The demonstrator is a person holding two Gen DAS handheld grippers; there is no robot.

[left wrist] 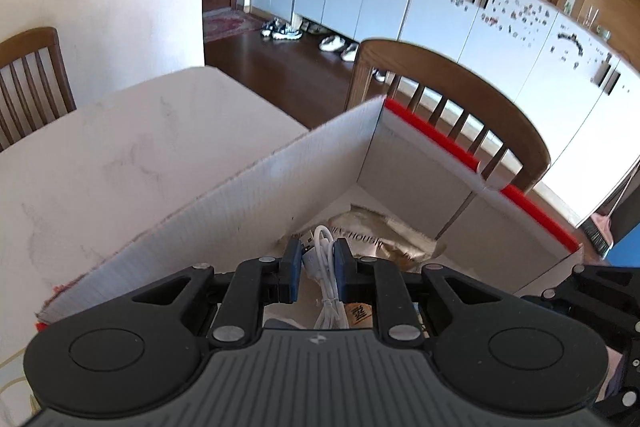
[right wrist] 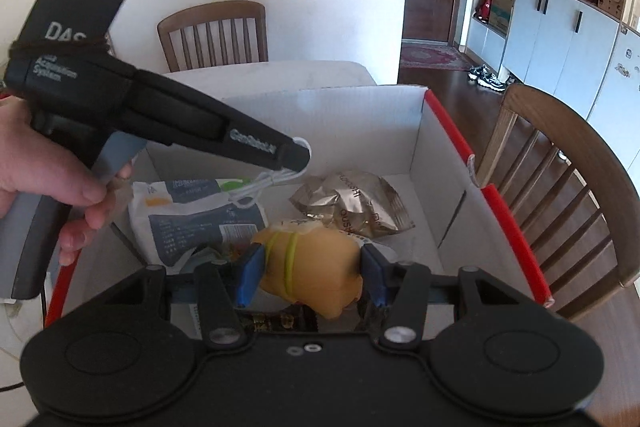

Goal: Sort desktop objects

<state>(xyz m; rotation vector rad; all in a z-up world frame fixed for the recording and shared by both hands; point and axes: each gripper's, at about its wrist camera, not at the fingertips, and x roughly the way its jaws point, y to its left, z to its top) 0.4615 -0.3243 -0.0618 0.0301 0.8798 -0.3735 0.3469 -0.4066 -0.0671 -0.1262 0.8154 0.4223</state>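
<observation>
My left gripper (left wrist: 316, 253) is shut on a coiled white USB cable (left wrist: 326, 279) and hangs over the inside of a white cardboard box with red edges (left wrist: 432, 135). The right wrist view shows the same left gripper (right wrist: 298, 157) from the side, the white cable (right wrist: 264, 183) dangling from its tip. My right gripper (right wrist: 312, 269) is shut on a tan soft toy with yellow-green bands (right wrist: 316, 267), held just above the box floor. Inside the box (right wrist: 444, 119) lie a crumpled silver snack bag (right wrist: 352, 203) and a white-and-blue packet (right wrist: 196, 215).
The box stands on a white marble table (left wrist: 120, 155). Wooden chairs stand at the far end (right wrist: 216, 31) and at the right side (right wrist: 576, 187) of the table. A person's hand (right wrist: 48, 183) grips the left tool's handle. White cabinets line the far wall.
</observation>
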